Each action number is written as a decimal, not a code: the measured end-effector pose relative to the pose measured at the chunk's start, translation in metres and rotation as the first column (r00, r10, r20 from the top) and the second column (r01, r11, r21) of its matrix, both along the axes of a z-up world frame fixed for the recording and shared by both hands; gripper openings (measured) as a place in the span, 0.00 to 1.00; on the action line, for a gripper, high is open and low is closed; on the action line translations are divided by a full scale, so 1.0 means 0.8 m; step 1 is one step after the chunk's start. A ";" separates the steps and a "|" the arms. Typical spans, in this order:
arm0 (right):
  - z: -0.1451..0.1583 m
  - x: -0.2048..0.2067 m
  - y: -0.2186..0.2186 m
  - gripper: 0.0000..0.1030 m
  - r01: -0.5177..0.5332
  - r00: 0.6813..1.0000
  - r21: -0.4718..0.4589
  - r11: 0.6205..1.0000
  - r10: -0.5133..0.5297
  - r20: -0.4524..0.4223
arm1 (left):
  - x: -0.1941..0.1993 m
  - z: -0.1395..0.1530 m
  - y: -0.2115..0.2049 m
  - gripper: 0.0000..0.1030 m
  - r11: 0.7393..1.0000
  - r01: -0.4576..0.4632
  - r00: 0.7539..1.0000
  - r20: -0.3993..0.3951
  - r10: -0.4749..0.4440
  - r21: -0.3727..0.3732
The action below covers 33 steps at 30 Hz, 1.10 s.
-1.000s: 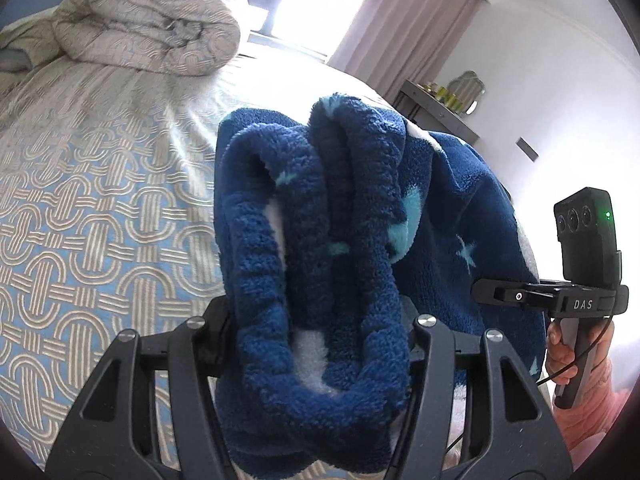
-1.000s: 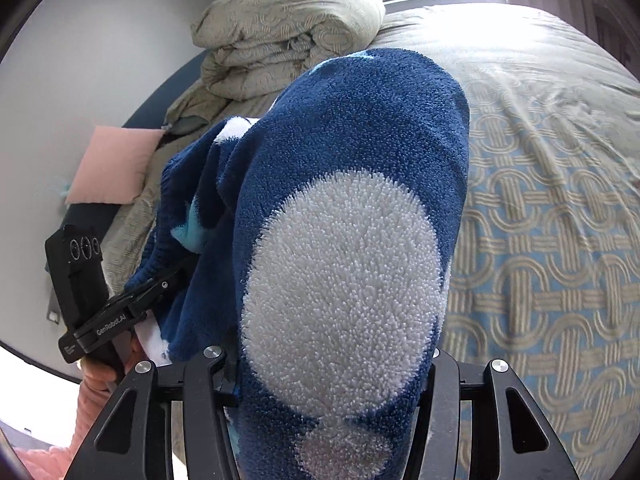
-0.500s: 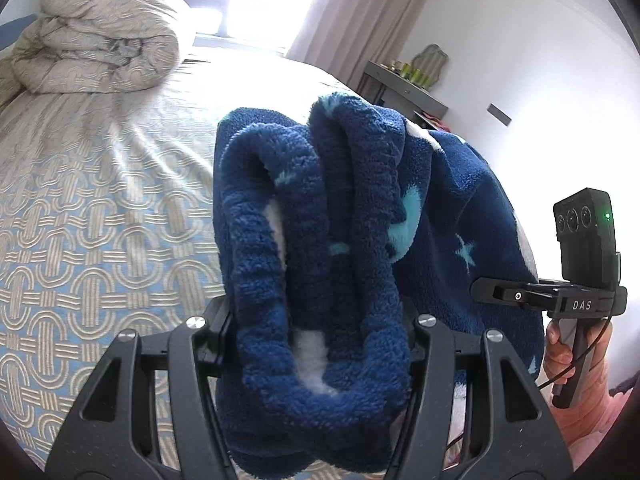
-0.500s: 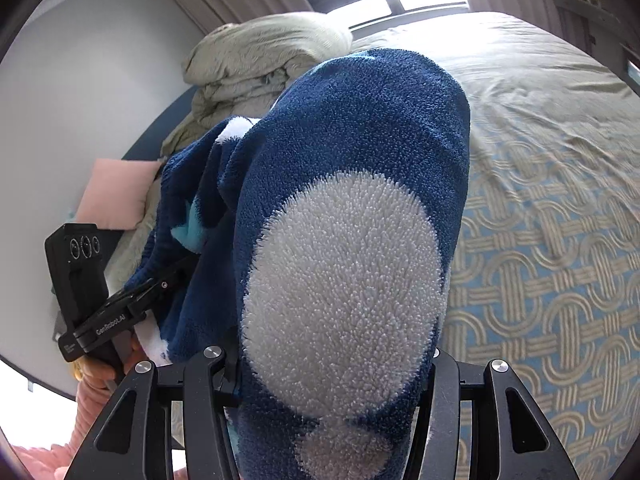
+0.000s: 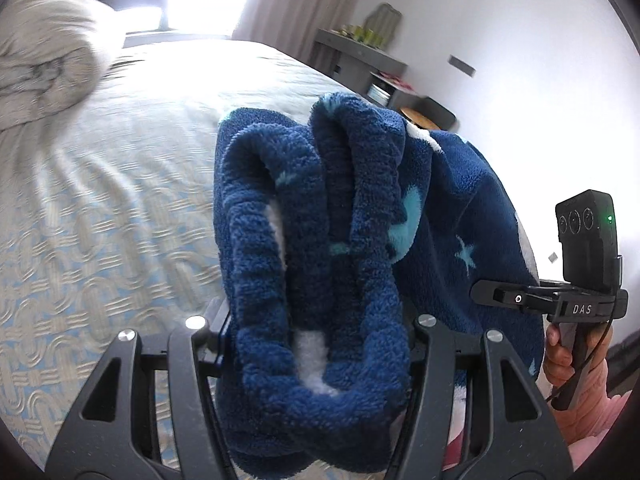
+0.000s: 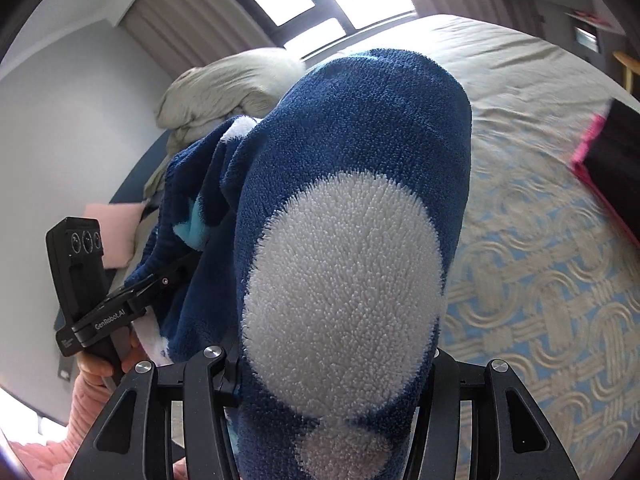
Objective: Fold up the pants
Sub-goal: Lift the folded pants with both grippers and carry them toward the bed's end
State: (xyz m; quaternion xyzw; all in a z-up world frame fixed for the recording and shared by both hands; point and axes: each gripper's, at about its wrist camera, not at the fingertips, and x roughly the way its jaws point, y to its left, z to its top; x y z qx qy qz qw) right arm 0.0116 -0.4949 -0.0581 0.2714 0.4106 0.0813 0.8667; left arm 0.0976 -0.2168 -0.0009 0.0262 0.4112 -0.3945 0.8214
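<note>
The pants [image 5: 316, 264] are dark blue fleece with white patches and light blue stars. My left gripper [image 5: 316, 344] is shut on their bunched ribbed waistband and holds it up above the bed. My right gripper [image 6: 340, 364] is shut on another thick fold of the pants [image 6: 352, 208], with a large white patch facing the camera. The fabric fills the middle of both views and hides the fingertips. The right gripper also shows in the left wrist view [image 5: 496, 294], and the left gripper in the right wrist view [image 6: 176, 276].
The bed [image 5: 100, 216] with a beige and blue patterned cover lies below. A rolled beige duvet [image 5: 36, 64] sits at its head. A grey desk [image 5: 360, 56] stands by the far wall. A black and pink object [image 6: 612, 152] lies at the bed's right edge.
Both grippers have lifted and swung with the pants still held; the views have tilted up toward the window and the far wall. The grip on the fabric is unchanged.
</note>
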 end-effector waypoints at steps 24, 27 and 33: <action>0.000 -0.118 -0.176 0.51 0.376 0.926 0.029 0.926 -0.377 0.010 | -0.013 0.019 -0.285 0.58 0.927 0.369 0.928 0.025 -0.372 0.071; 0.012 -0.132 -0.199 0.51 0.421 0.907 0.004 0.907 -0.421 0.020 | -0.013 0.031 -0.332 0.58 0.906 0.419 0.905 0.045 -0.422 0.062; 0.050 -0.151 -0.250 0.51 0.512 0.858 -0.049 0.858 -0.508 0.072 | -0.005 0.062 -0.424 0.58 0.863 0.504 0.859 0.078 -0.505 0.032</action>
